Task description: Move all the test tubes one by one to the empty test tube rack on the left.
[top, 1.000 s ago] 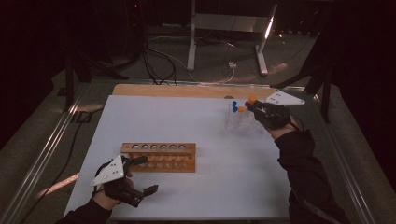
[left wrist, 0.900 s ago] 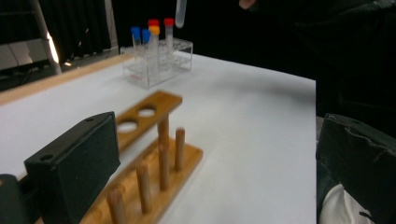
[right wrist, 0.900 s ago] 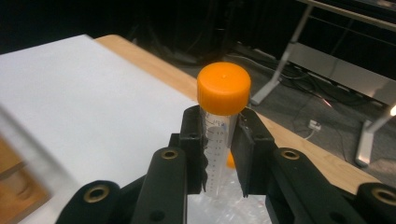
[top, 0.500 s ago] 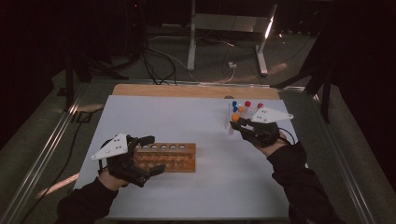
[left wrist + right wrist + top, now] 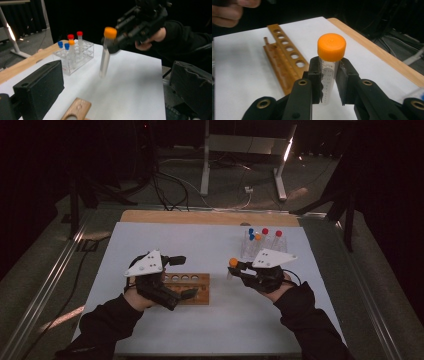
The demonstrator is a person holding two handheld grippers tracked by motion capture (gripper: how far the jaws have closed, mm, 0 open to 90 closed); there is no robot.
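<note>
Jaws clamped — orange-capped tube (image 5: pixel 329 72) mid-table

A lab bench around me, dim room, my white table (image 5: pixel 150 330), clear tube rack (image 5: pixel 260 247) of capped tubes, wooden rack (image 5: pixel 192 287), cables on the floor (image 5: pixel 170 185)

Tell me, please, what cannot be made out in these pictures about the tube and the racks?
- Orange-capped tube: lower end hidden behind the right tool, right gripper view.
- Wooden rack: cut off by the bottom edge, left gripper view.
- Clear rack: its empty holes too small to count, high view.
</note>
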